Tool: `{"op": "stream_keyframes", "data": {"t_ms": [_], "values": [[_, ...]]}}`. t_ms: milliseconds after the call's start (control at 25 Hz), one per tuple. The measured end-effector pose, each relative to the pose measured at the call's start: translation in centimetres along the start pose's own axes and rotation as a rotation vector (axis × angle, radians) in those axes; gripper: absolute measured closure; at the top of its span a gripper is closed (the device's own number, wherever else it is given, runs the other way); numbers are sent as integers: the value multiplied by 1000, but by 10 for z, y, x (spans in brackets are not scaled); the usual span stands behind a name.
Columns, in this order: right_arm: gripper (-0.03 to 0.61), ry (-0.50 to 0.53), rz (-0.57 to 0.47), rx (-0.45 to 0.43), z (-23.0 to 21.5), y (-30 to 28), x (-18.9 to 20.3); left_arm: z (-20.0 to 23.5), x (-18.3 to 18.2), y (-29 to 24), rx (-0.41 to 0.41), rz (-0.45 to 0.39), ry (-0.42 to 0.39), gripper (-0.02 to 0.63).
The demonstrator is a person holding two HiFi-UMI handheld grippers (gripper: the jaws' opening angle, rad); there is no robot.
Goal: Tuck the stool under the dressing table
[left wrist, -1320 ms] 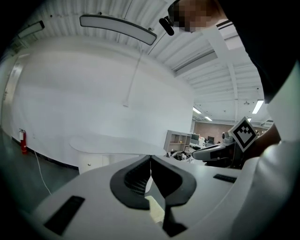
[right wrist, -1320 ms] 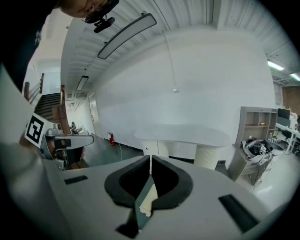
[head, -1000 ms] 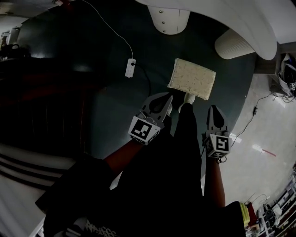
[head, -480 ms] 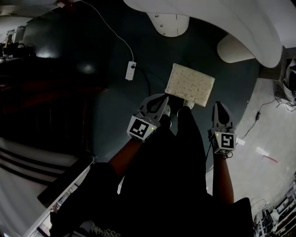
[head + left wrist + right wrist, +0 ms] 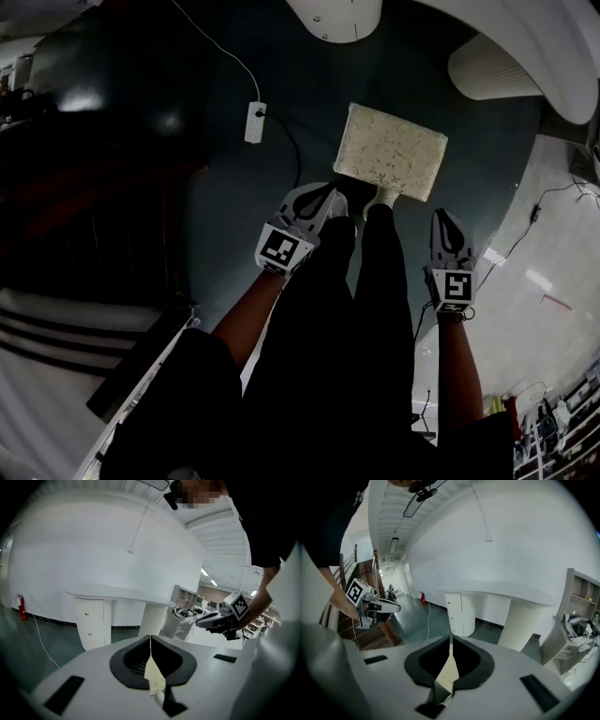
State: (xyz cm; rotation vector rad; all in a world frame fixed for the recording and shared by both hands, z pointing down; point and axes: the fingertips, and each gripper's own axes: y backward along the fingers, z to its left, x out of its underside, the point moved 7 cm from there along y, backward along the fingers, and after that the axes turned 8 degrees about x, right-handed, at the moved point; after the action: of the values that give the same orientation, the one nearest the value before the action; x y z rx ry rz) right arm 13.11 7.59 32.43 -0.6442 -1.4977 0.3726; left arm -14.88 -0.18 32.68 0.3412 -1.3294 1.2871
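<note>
A: Jaw status?

B: Left gripper (image 5: pixel 328 195) has its jaws together with nothing in them. Right gripper (image 5: pixel 444 221) is the same. The cream sliver in each gripper view is just the stool showing past the closed tips.

A: Where's the stool?

B: The stool (image 5: pixel 389 153) is on the floor (image 5: pixel 234 206) right ahead of the person's legs (image 5: pixel 375 281), with a gripper on either side of them. The left tips are near its near-left corner and the right tips sit off its near-right side. I see no contact yet. It's out in front of the table (image 5: pixel 525 37), not under it, and turned a little off square.

A: How should we push it?

B: My call is to keep the jaws closed and use them as pushers, no grip needed. Put one tip on each end of the near edge. Push low, because the cushion (image 5: pixel 403 164) looks soft and a high shove could tip it. I can't see the frame from here. Lead slightly with one side to square it up, then push both evenly.

A: Target?

B: The gap between the pedestal (image 5: pixel 335 14) and the fluted leg (image 5: pixel 492 67). It looks wide enough, but if the stool drifts it'll probably clip one of them.

A: Hazards?

B: There's a cord (image 5: pixel 254 123) on the floor, well to the left and off the path.
</note>
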Motion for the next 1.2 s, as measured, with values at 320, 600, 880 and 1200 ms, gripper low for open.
{"op": "stream_keyframes", "data": {"t_ms": [320,600,880,1200], "values": [[538,-67,96,101,-14,-50,105,31,71,-42,15,69,-29,597],[538,-98,198,132,-29,-95,187,65,152,-79,6,190,-106,597],[537,-131,242,151,-28,-125,229,84,205,-98,-3,203,-36,597],[411,-150,321,121,-27,-145,299,93,269,-131,78,263,25,443]]}}
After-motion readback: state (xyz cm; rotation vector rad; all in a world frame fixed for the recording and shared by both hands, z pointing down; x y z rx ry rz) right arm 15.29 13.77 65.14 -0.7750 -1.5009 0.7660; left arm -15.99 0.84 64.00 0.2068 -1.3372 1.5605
